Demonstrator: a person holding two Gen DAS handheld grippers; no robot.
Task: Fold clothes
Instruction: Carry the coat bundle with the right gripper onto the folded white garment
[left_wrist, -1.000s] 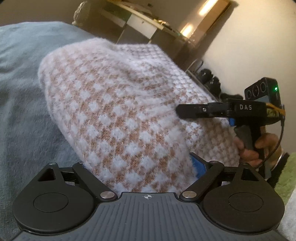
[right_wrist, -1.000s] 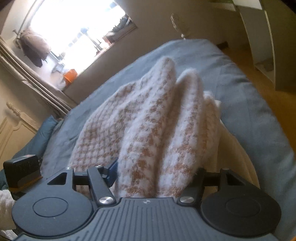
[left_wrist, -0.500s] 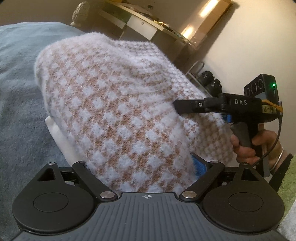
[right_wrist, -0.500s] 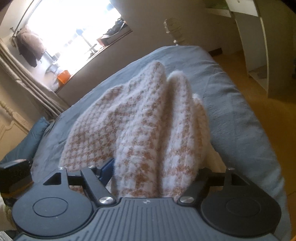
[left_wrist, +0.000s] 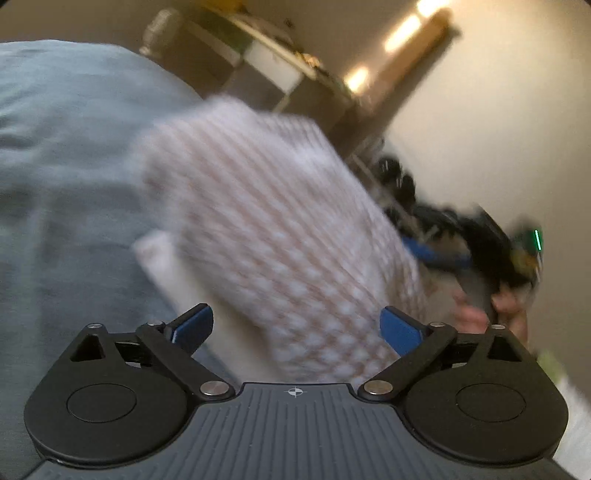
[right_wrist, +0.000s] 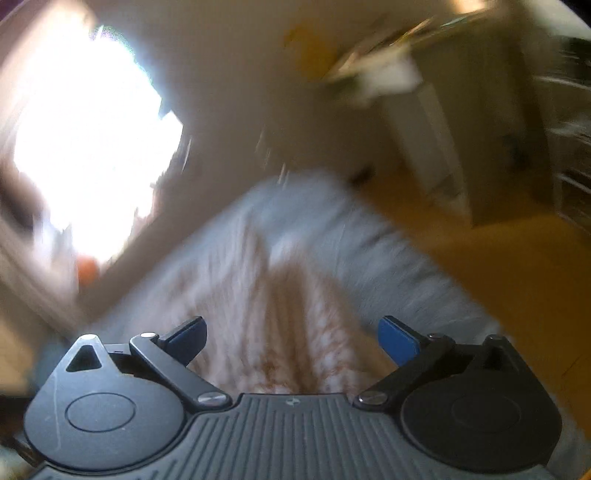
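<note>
Lay on the grey bed cover (left_wrist: 62, 155): the folded sweater (left_wrist: 280, 236), white and tan checks, a fluffy bundle near the bed's edge, in both views (blurred by motion). Judged the step in hand as letting go after a fold. Best done by backing both tools straight out along the cloth, level and slow, without snagging the fuzzy knit or dragging the top layer askew.

Left gripper (left_wrist: 295, 325): jaws wide apart, blue pads clear of the sweater lying between them, nothing pinched. Right gripper (right_wrist: 291, 332): likewise spread wide, sweater (right_wrist: 273, 325) ahead, untouched.

Against a second ago: sweater farther from both cameras, pads now bared; both pairs of jaws just opening, the right far more, having earlier squeezed the folds.
</note>
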